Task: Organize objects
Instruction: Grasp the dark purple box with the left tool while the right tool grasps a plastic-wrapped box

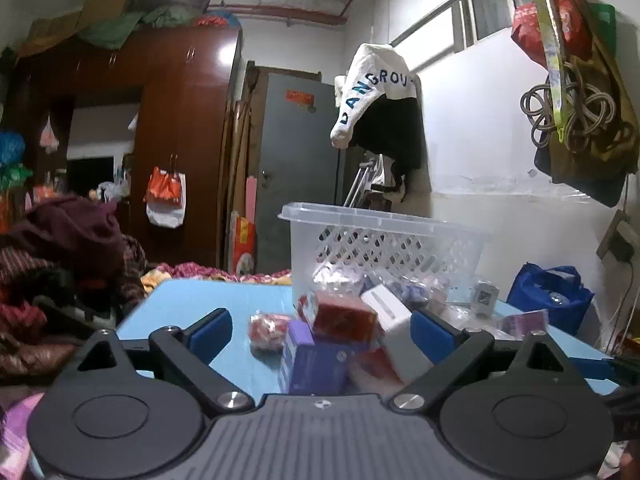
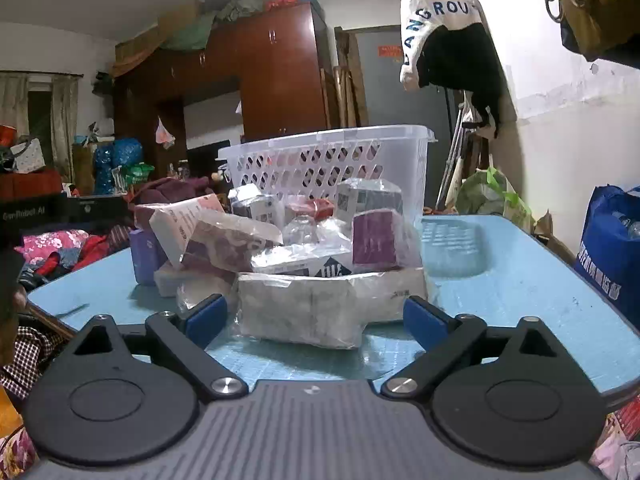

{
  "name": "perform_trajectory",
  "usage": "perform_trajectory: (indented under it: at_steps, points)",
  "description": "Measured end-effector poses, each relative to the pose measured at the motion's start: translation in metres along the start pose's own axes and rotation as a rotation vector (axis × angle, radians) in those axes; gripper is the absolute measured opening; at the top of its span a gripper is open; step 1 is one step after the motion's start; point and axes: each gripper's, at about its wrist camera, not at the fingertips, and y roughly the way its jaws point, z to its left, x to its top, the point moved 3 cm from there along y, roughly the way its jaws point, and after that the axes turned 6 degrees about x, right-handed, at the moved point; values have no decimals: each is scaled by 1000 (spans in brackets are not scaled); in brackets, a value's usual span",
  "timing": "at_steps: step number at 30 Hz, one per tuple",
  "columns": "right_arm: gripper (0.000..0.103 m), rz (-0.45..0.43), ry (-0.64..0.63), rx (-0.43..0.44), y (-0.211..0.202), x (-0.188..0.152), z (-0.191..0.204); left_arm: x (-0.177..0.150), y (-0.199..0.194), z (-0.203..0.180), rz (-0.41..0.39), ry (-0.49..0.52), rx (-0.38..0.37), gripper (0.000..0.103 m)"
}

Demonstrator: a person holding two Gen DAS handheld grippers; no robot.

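Note:
A heap of small boxes and wrapped packets lies on the light blue table (image 2: 500, 280) in front of a clear plastic basket (image 2: 328, 160). In the left wrist view my left gripper (image 1: 320, 332) is open, level with a purple box (image 1: 316, 356), a red box (image 1: 344, 316) and a white box (image 1: 390, 312) that sit between its blue pads (image 1: 212, 330); the pads do not press on them. A small red packet (image 1: 266, 330) lies to their left. My right gripper (image 2: 316, 318) is open around a large plastic-wrapped white packet (image 2: 320, 304), without gripping it.
The basket (image 1: 384, 240) stands at the table's far side. A blue bag (image 1: 552, 296) sits at the right by the white wall. Clothes are piled left of the table (image 1: 72, 264). A lavender box (image 2: 142, 256) stands at the heap's left end.

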Motion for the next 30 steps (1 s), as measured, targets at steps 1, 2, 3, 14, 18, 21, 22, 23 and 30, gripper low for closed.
perform_trajectory:
  at_steps: [1,2,3,14,18,21,22,23,30]
  points:
    - [93,6,-3,-1,0,-4,2,-1,1,1,-6,10,6,98]
    - [92,11,-5,-1,0,-6,5,1,4,-1,-9,16,7,98]
    - [91,14,-9,-1,2,-6,6,2,6,-3,-8,22,0,98]
    - [75,47,-70,-11,-5,-29,21,-5,23,0,35,-6,-49,76]
    - [74,46,-87,-11,-7,-29,23,-9,18,8,29,-29,-44,76]
    - [74,45,-93,-8,-8,-28,24,-10,26,6,53,-20,-39,76]
    - [74,45,-93,-6,-8,-28,24,-10,29,4,59,-13,-39,76]
    - [74,45,-94,-5,-8,-28,24,-9,31,2,54,-7,-36,76]
    - [73,41,-97,0,-11,-26,23,-5,37,-2,57,11,-27,76]
